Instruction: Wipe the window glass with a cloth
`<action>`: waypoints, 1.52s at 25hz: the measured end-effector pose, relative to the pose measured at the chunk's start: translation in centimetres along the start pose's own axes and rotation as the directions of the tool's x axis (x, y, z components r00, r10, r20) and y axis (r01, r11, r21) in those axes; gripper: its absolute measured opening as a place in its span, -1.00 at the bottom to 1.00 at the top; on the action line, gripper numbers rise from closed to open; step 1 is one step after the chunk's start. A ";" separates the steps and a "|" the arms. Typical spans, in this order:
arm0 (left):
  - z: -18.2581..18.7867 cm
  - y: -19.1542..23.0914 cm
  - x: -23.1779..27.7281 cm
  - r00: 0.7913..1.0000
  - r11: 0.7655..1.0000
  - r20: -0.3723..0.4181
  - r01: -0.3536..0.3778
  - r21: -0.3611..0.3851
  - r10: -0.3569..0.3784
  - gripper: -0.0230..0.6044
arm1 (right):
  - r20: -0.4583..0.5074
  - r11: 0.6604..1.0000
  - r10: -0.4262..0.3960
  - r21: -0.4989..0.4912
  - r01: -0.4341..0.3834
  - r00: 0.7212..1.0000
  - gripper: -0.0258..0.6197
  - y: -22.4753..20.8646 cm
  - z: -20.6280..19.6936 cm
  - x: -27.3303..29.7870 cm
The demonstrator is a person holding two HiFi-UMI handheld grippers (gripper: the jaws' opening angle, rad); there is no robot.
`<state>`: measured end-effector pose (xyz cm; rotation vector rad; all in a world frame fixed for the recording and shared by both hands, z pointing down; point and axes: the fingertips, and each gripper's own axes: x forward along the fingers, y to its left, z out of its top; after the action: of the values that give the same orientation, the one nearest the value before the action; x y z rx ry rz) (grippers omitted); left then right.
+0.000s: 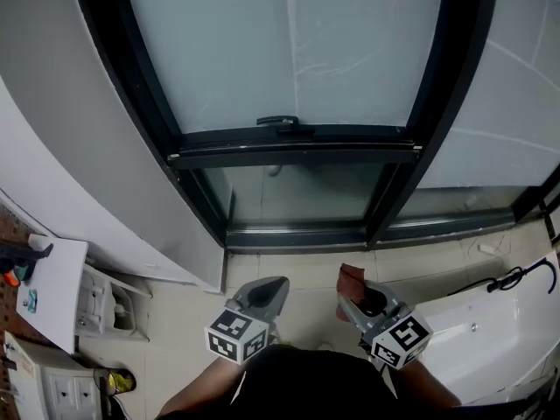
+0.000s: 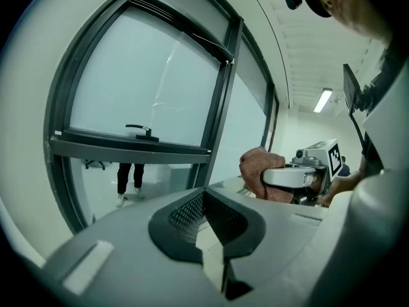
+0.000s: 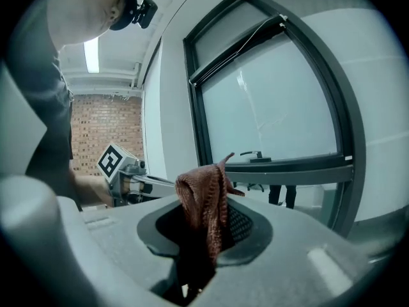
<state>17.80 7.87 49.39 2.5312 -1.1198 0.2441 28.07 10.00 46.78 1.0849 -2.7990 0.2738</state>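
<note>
Right tongs point(image 3: 203, 238) are squeezed shut on a reddish-brown cloth point(image 3: 203, 200). The cloth is bunched up and sticks out above them. Left tongs point(image 2: 209, 238) are closed too, tip against tip, and nothing is held between them.

In the head view, both tongs are held low, side by side and close to the person's body, above the pale floor point(image 1: 306, 274). The cloth is kept well apart from the window glass point(image 1: 289, 51), so no part of it touches the pane. The big pane is framed in a dark frame point(image 1: 144, 86), and a window handle point(image 1: 278, 122) is fixed on the bar below it. A smaller pane point(image 1: 297, 192) is set under that bar. A few thin, faint lines can be made out on the big pane, but it cannot be told if they are dirt.

It is judged that the wiping has not been started. One part is ready, since the cloth is gripped. The rest is left to do: the cloth must be lifted, pressed on the glass and rubbed across it.
</note>
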 end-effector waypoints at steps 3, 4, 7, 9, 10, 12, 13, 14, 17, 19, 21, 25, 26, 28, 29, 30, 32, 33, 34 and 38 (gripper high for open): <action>-0.5 -1.6 -0.3 0.999 0.999 0.006 -0.041 -0.006 0.041 -0.87 | 0.009 1.000 0.024 -0.005 -0.024 1.000 -0.70 -0.4 -0.2 -1.8; -0.6 -2.0 -0.5 0.998 0.998 0.013 -0.055 -0.009 0.055 -0.87 | 0.012 0.999 0.034 -0.005 -0.034 0.999 -0.70 -0.4 -0.4 -2.3; -1.2 -3.0 -1.1 0.996 0.996 0.025 -0.087 -0.021 0.088 -0.87 | 0.010 0.998 0.062 -0.003 -0.062 0.998 -0.70 -0.6 -1.2 -3.0; -2.0 -3.3 -1.5 0.995 0.995 0.015 -0.096 -0.027 0.097 -0.87 | 0.009 0.996 0.079 0.034 -0.079 0.997 -0.70 -0.9 -1.6 -3.1; -2.3 -3.3 -1.7 0.995 0.995 0.007 -0.100 -0.027 0.100 -0.87 | 0.013 0.994 0.085 0.061 -0.086 0.996 -0.70 -0.9 -1.7 -3.1; -2.8 -2.9 -2.3 0.994 0.994 -0.007 -0.106 -0.023 0.106 -0.87 | 0.022 0.992 0.087 0.088 -0.089 0.996 -0.69 -0.8 -1.5 -3.1; -2.9 -2.5 -2.5 0.994 0.994 -0.012 -0.110 -0.021 0.110 -0.87 | 0.026 0.993 0.082 0.085 -0.084 0.996 -0.70 -0.7 -1.3 -3.0; -2.9 -1.9 -2.7 0.993 0.993 -0.014 -0.114 -0.020 0.114 -0.87 | 0.030 0.994 0.074 0.078 -0.076 0.997 -0.70 -0.7 -1.0 -2.9; -2.1 -0.5 -3.3 0.994 0.994 -0.007 -0.108 -0.010 0.108 -0.87 | 0.035 0.997 0.041 0.065 -0.043 0.999 -0.70 -0.5 -0.5 -2.3; -1.2 0.1 -3.7 0.996 0.996 0.003 -0.088 0.007 0.088 -0.87 | 0.041 0.997 0.021 0.068 -0.024 0.999 -0.69 -0.1 -0.1 -1.6; -0.3 0.9 -4.1 0.997 0.997 0.014 -0.070 0.019 0.069 -0.87 | 0.051 0.998 0.008 0.064 -0.011 0.999 -0.70 0.6 0.3 -0.8; 0.5 2.4 -4.7 0.999 0.999 0.019 -0.035 0.029 0.035 -0.87 | 0.060 0.999 -0.012 0.053 0.009 0.998 -0.70 2.2 0.7 1.2; 0.5 2.6 -4.8 1.000 0.999 0.017 -0.026 0.033 0.025 -0.87 | 0.058 0.999 -0.015 0.052 0.012 0.998 -0.70 2.6 0.6 1.6; 0.5 3.1 -5.0 1.000 0.999 0.011 -0.010 0.039 0.010 -0.87 | 0.055 0.999 -0.025 0.046 0.022 0.998 -0.70 3.2 0.5 2.2; 0.5 3.3 -5.1 1.000 0.999 0.009 -0.004 0.042 0.004 -0.87 | 0.055 0.999 -0.029 0.047 0.027 0.998 -0.70 3.3 0.5 2.4; 0.6 3.5 -5.2 1.000 0.999 0.007 0.000 0.043 -0.001 -0.87 | 0.056 0.998 -0.034 0.050 0.031 0.998 -0.70 3.5 0.4 2.6; 0.5 3.9 -5.4 1.000 0.999 0.006 0.008 0.045 -0.008 -0.87 | 0.057 0.998 -0.044 0.058 0.041 0.997 -0.70 3.7 0.2 2.9; 0.5 4.1 -5.4 1.000 0.999 0.004 0.011 0.046 -0.011 -0.87 | 0.057 0.997 -0.050 0.061 0.046 0.997 -0.70 3.8 0.1 3.1; 0.5 4.2 -5.5 1.000 0.999 0.003 0.014 0.047 -0.014 -0.87 | 0.055 0.997 -0.055 0.065 0.051 0.997 -0.69 3.9 -0.1 3.2; 0.4 4.5 -5.8 1.000 0.999 0.000 0.028 0.040 -0.028 -0.87 | 0.039 0.996 -0.066 0.070 0.063 0.997 -0.70 4.5 -0.8 3.4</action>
<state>10.61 8.84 48.50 2.5802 -1.0888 0.2606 22.60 11.23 47.59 1.2075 -2.8034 0.3466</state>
